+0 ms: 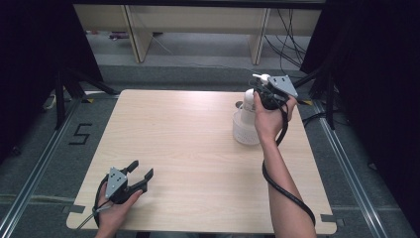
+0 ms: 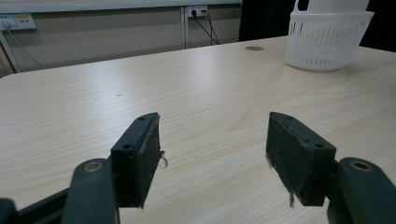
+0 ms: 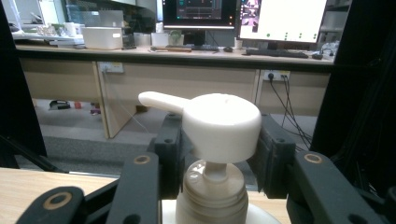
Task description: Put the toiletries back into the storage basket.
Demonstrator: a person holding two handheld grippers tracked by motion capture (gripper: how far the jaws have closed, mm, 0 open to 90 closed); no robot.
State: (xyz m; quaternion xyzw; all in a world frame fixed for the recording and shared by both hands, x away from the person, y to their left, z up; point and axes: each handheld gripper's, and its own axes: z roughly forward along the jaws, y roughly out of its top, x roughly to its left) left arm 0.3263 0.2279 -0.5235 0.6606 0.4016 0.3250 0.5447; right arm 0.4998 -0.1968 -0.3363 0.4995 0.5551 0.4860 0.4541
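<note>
Gripping the pump bottle (image 1: 246, 106) near the table's (image 1: 198, 148) far edge, right gripper (image 1: 267, 94); left gripper (image 1: 141, 171) fingers apart

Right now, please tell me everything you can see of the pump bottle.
The pump bottle is white, looks plastic, and stands upright in a white slotted basket at the table's far right. Its round pump head has a spout pointing left in the right gripper view. The right gripper has its jaws around the head.
</note>
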